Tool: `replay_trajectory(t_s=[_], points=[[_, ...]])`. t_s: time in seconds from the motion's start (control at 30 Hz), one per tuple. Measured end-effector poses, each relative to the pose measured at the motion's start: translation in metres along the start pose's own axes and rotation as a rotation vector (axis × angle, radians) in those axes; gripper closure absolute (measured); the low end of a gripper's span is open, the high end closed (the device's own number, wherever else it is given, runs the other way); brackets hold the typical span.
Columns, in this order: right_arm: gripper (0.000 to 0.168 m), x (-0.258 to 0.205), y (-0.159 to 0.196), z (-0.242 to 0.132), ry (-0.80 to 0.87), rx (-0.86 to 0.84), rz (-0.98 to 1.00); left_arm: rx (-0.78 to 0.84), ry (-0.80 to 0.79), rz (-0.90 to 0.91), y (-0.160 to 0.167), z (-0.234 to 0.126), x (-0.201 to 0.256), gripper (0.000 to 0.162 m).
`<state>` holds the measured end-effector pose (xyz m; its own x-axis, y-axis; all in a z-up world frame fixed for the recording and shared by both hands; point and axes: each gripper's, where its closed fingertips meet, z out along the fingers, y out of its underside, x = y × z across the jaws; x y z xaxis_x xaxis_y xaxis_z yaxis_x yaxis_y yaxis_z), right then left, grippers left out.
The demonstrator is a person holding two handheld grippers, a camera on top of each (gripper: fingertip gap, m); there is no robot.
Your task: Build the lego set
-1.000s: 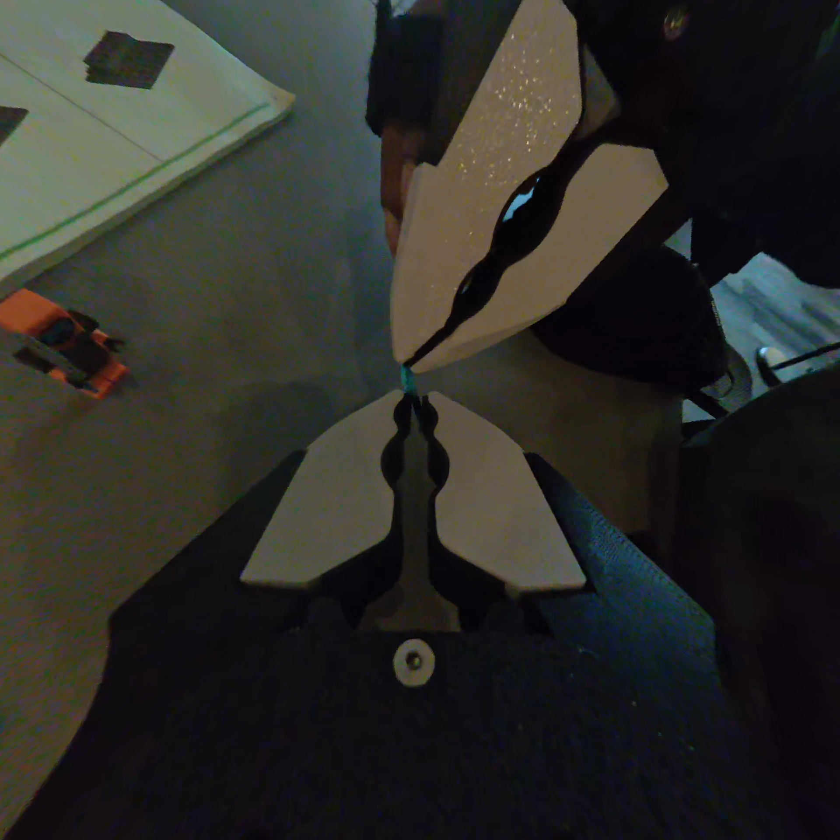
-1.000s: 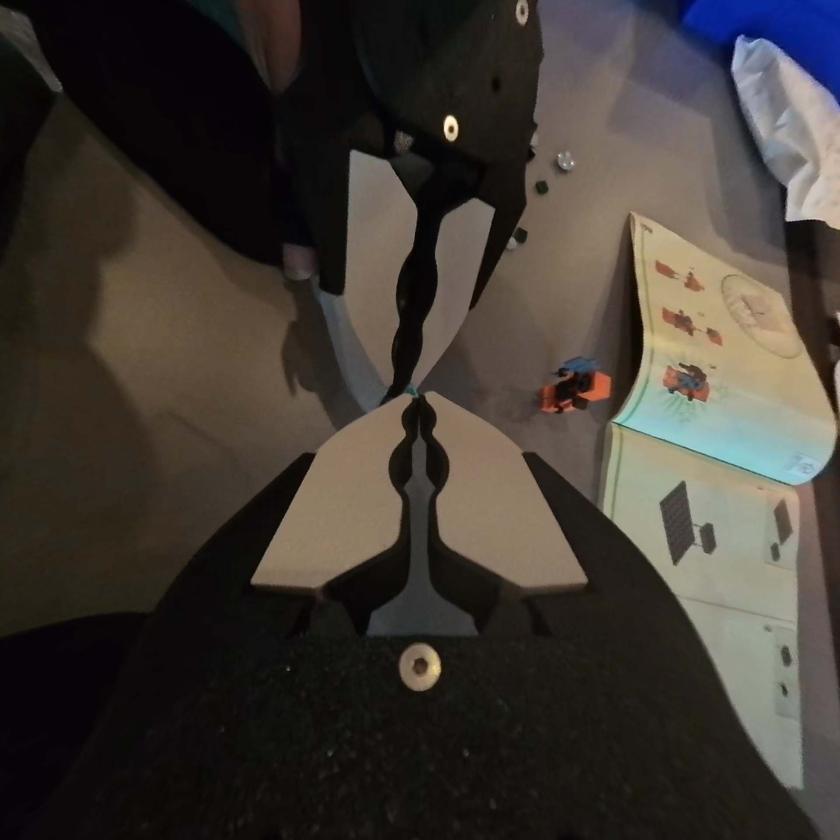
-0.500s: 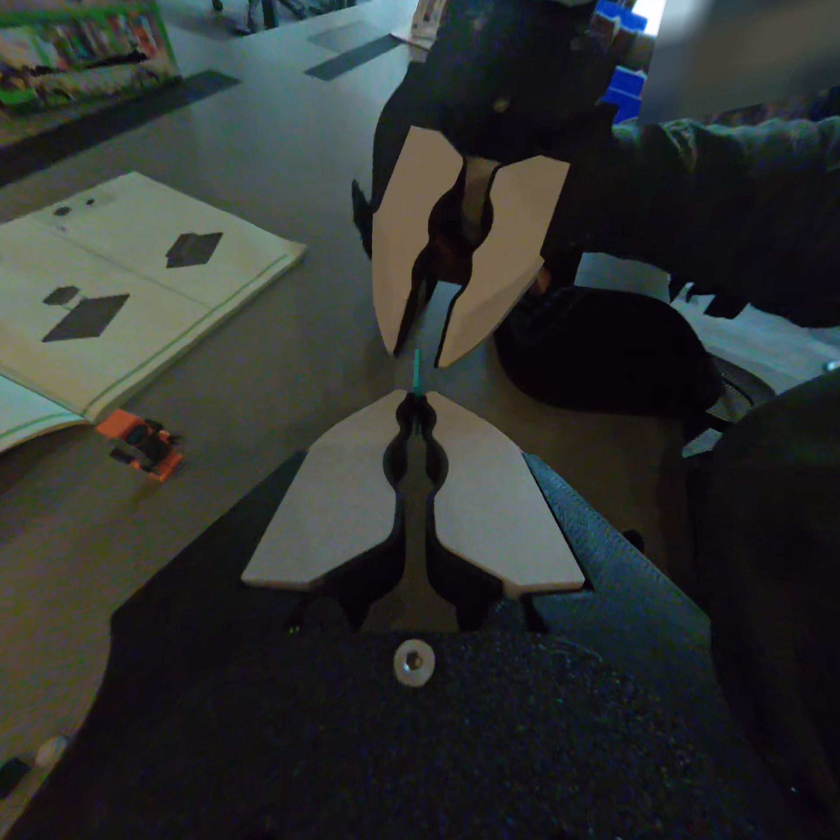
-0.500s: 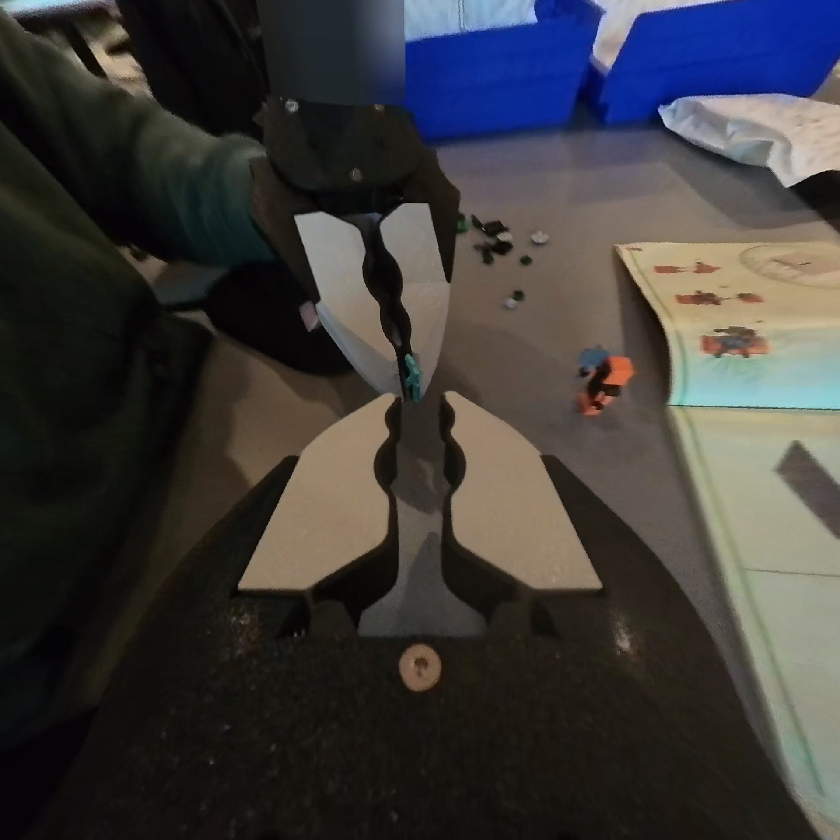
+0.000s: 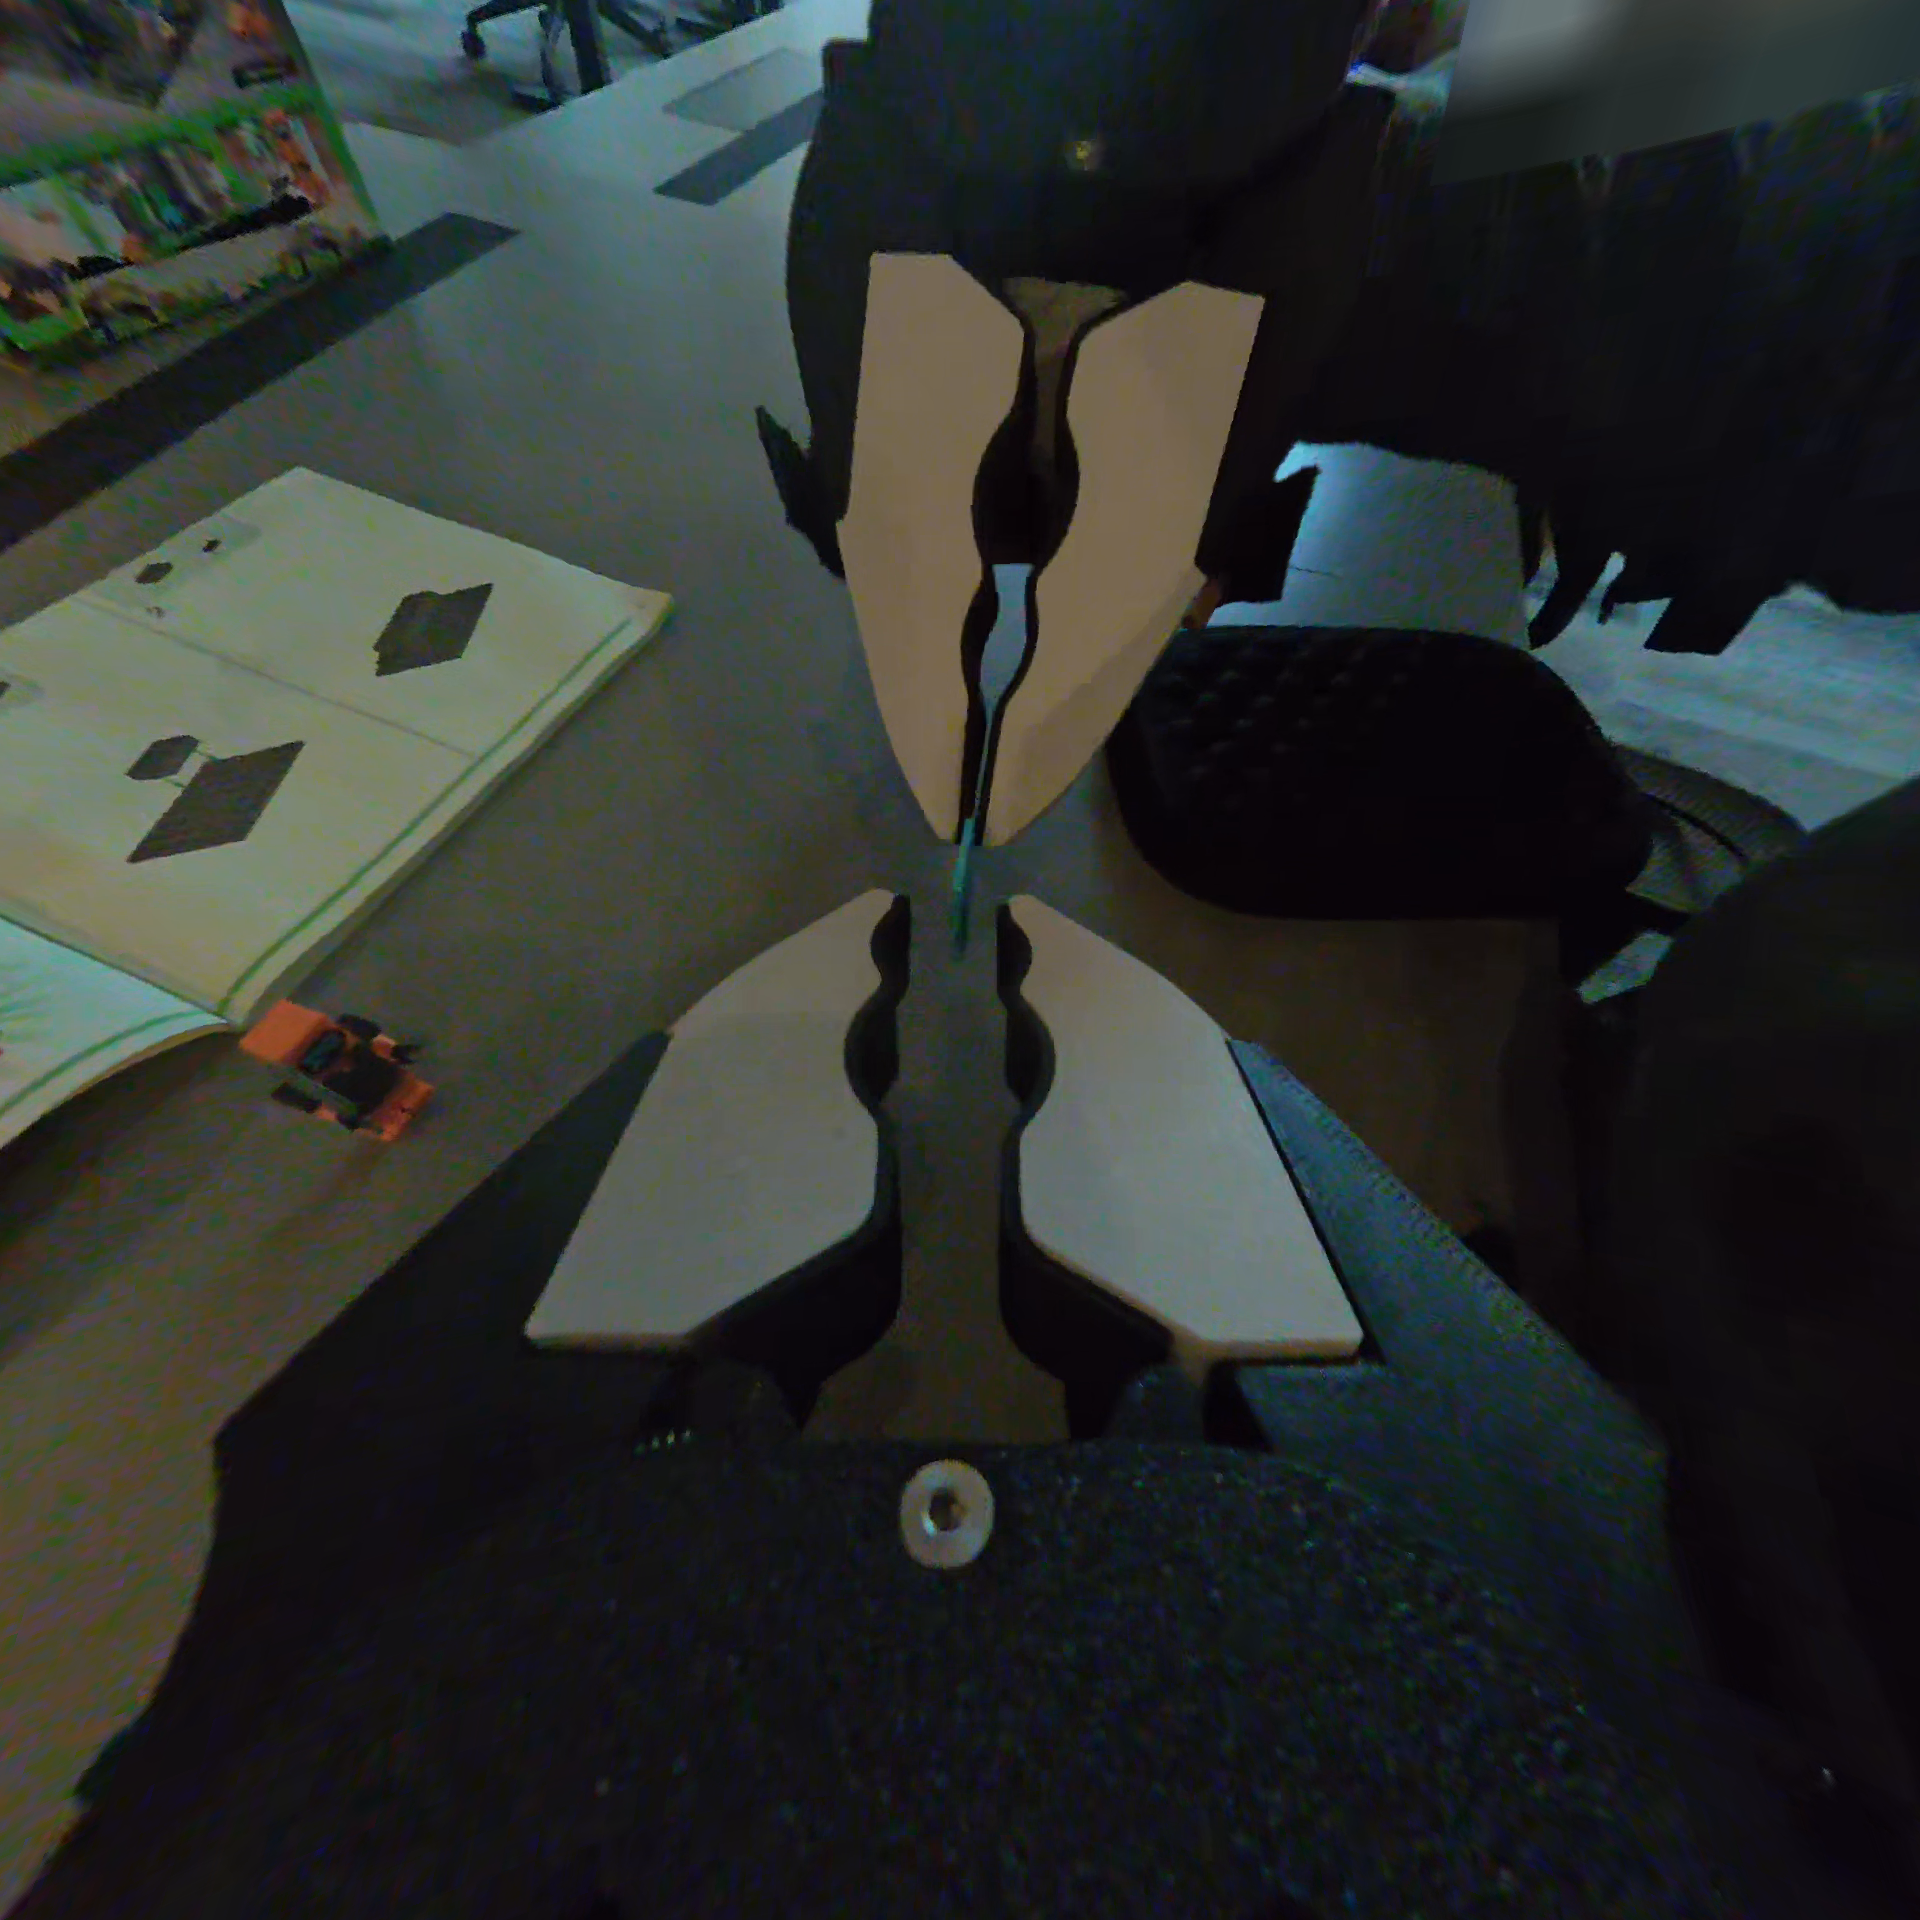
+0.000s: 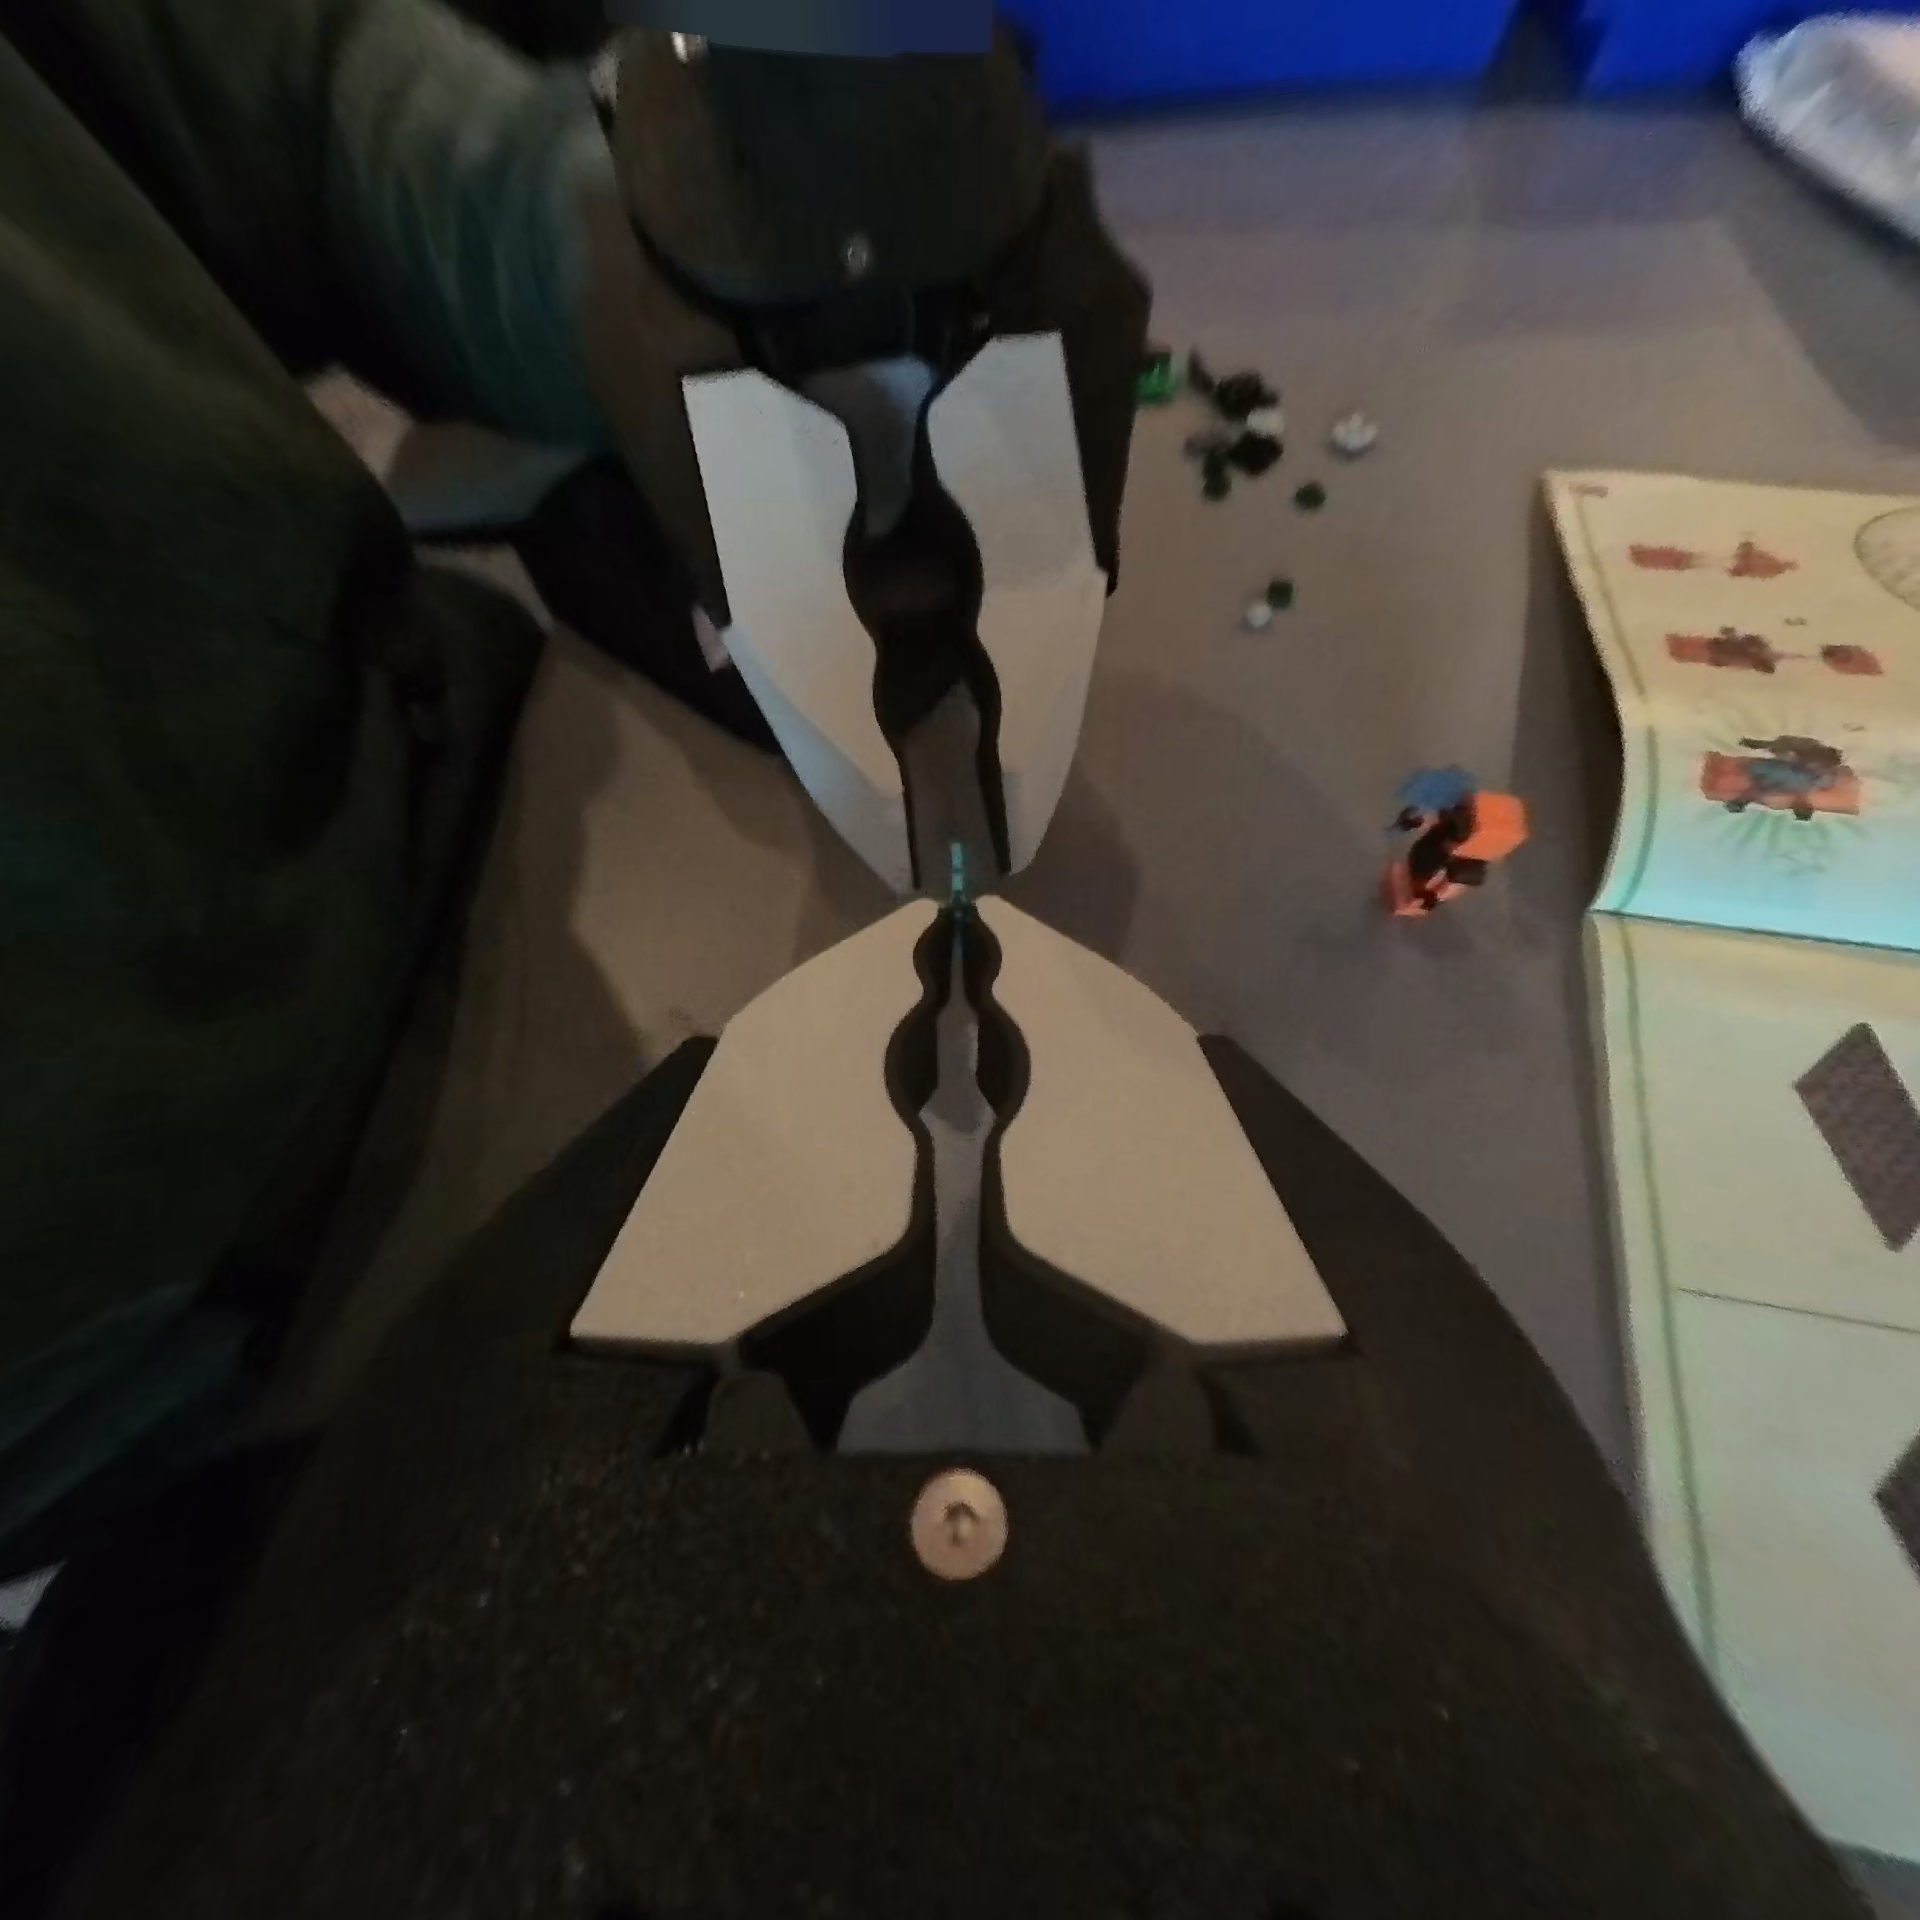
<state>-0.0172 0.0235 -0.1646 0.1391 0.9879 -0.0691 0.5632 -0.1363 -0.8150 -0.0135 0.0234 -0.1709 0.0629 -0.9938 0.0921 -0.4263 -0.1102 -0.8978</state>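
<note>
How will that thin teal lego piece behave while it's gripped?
Probably very light: the teal piece is a thin sliver, dwarfed by the right claw shut on it. Likely stiff, since it sticks out straight. Apt to pivot or slip, being pinched only at the tips.

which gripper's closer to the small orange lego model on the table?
Neither clearly: the left gripper and right gripper meet tip to tip at the teal piece, raised beside the orange model.
</note>
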Motion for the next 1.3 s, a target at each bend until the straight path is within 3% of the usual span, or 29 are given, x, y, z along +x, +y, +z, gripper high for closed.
replay_trajectory(t_s=[0.37, 0.77, 1.0, 1.1, 1.3], points=[[0.167, -0.004, 0.003, 0.009, -0.029, -0.131, -0.064, -0.046, 0.008, 0.044, 0.007, 0.001, 0.003, 0.159], [0.154, -0.01, -0.001, 0.003, 0.014, 0.141, 0.037, 0.197, 0.116, -0.088, -0.03, -0.022, 0.004, 0.159], [0.154, -0.009, -0.013, 0.004, 0.067, 0.231, 0.042, 0.21, 0.138, -0.088, -0.036, -0.019, 0.009, 0.16], [0.166, -0.008, -0.011, 0.006, 0.074, 0.226, 0.043, 0.196, 0.131, -0.076, -0.032, -0.016, 0.01, 0.16], [0.167, -0.008, -0.007, 0.011, 0.046, 0.275, 0.082, 0.174, 0.104, -0.051, -0.027, -0.014, 0.009, 0.159]])
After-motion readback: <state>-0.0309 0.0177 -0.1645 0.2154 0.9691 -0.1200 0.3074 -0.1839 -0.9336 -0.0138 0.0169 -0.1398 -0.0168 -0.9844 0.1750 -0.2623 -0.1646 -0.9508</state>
